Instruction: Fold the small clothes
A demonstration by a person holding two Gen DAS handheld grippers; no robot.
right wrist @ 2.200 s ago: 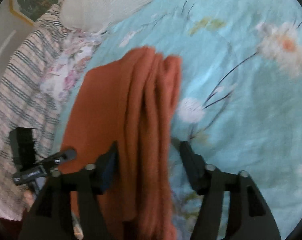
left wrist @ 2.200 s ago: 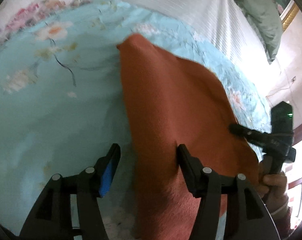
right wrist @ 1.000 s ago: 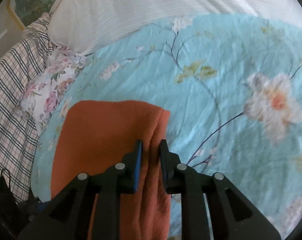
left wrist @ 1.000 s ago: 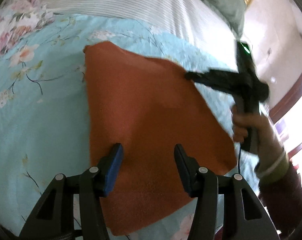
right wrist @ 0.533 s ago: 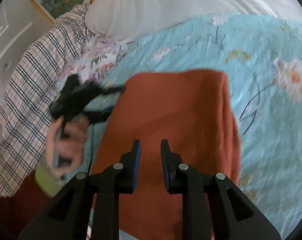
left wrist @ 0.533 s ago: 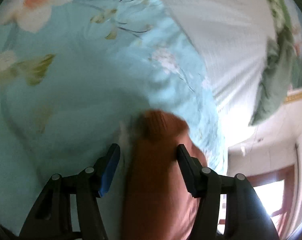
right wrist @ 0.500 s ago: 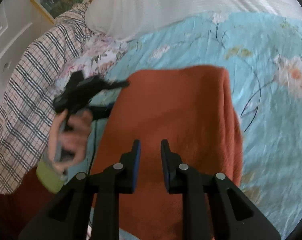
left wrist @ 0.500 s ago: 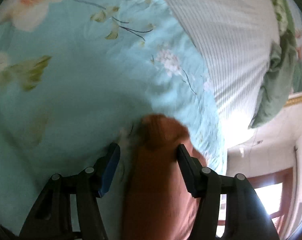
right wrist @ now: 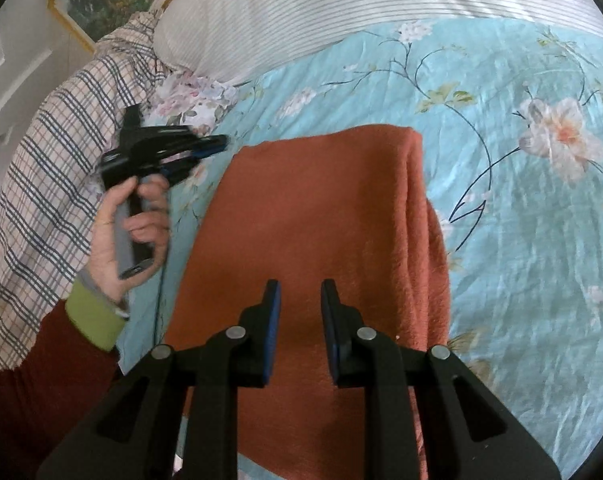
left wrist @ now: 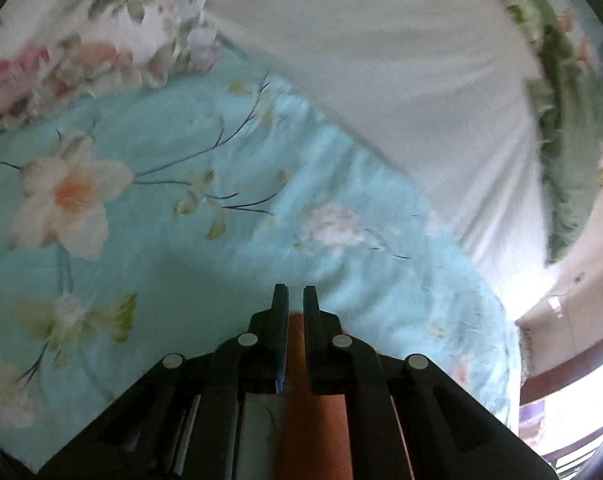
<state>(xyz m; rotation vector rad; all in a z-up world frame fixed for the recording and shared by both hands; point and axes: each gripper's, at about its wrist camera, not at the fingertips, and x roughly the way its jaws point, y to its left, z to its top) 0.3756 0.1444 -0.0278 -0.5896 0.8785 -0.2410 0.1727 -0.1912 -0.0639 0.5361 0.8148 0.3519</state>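
Note:
An orange fleece cloth [right wrist: 321, 220] lies flat on the bed, its right side doubled into a thick fold. A hand [right wrist: 133, 220] holds my left gripper [right wrist: 221, 142] at the cloth's far left corner, blurred by motion. In the left wrist view that gripper [left wrist: 296, 292] has its jaws together, and a strip of the orange cloth [left wrist: 313, 420] shows between the pads and runs back under the gripper. My right gripper [right wrist: 297, 288] hovers over the near middle of the cloth. Its jaws stand a little apart with nothing pinched between them.
The light blue floral bedsheet [right wrist: 521, 240] spreads to the right and beyond the cloth. A white striped pillow [right wrist: 341, 12] and a pink floral pillow [right wrist: 193, 96] lie at the head. A plaid blanket [right wrist: 49, 160] lies on the left, a green blanket [left wrist: 569, 160] at the far right.
The left gripper travelled from the near part of the cloth to its far left corner, and its jaws closed there. The right gripper drew back from the folded edge to above the cloth's middle.

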